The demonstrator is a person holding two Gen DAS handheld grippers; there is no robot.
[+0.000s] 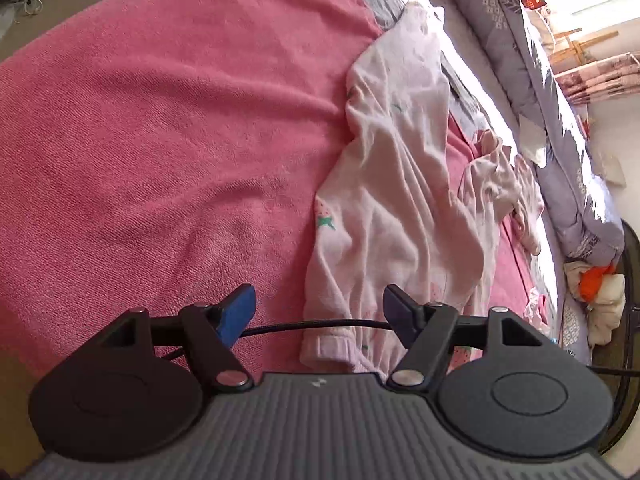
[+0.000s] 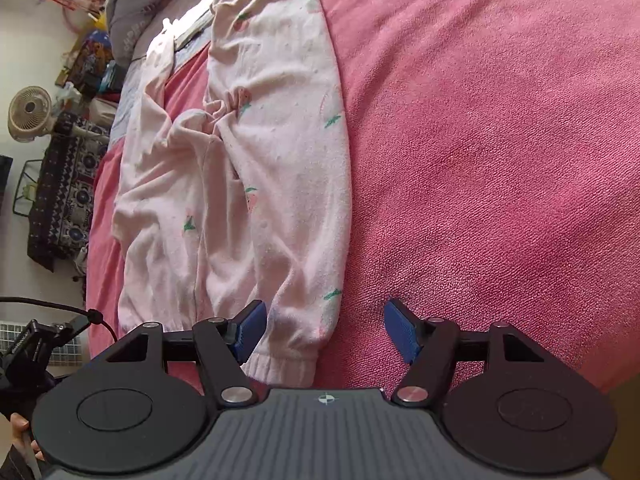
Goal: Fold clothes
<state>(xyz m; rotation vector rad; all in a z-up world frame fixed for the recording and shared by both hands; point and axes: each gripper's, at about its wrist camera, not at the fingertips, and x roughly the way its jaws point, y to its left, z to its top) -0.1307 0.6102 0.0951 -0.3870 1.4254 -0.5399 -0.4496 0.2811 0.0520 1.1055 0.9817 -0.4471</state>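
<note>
On pink terry bed cover [image 1: 160, 140], wrinkled pale-pink strawberry-print cotton pyjama trousers [image 1: 396, 200] lie lengthwise; left gripper [image 1: 318, 316] and right gripper [image 2: 325, 330] jaws wide, empty, at ribbed cuffs [image 2: 280, 370]. Pinch cuffs squarely, keep tension even.

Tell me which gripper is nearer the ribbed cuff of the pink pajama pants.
Too close to call: each view shows a ribbed cuff of the pajama pants at its own gripper. The right gripper is open above one; the left gripper is open over another.
</note>
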